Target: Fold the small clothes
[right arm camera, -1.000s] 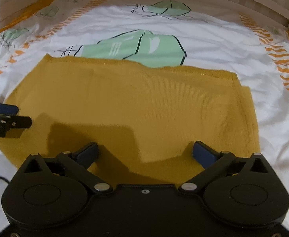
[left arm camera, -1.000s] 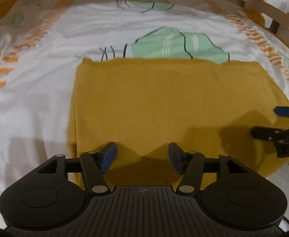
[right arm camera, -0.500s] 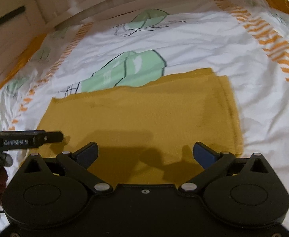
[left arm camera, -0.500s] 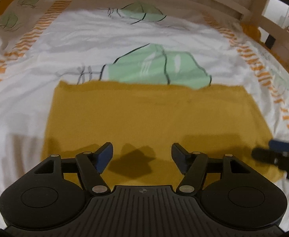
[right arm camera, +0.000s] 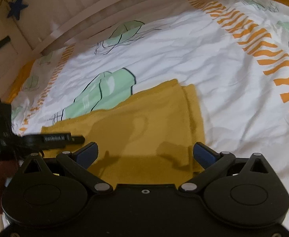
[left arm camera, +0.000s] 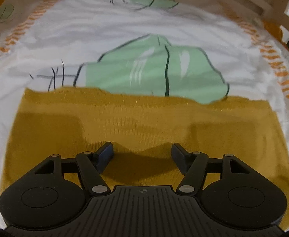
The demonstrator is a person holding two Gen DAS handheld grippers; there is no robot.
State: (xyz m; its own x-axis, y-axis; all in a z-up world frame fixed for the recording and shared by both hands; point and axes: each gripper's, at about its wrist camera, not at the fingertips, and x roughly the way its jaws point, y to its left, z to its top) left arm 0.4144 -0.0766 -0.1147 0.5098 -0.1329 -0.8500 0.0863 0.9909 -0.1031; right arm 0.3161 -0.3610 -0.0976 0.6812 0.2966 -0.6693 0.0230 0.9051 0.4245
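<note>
Mustard cloth [left arm camera: 144, 122] spread flat on the bed sheet [left arm camera: 124, 29], already folded into a wide band, a second layer peeking out along its right side in the right wrist view. Left gripper [left arm camera: 142, 154] released, nothing between its pads, hovering above the near middle of the cloth; a second ago placed more toward the cloth's left side, now shifted right. Right gripper [right arm camera: 145, 152] also released and empty, pulled toward the cloth's right end and rolled, so the bed now sits tilted in its view where it lay level before. Cloth itself unmoved against the green print on the sheet, near edge flat. Likely meaning: one fold done and let go, both grippers repositioning for the next, probably right end over toward left. No grip taken yet.
</note>
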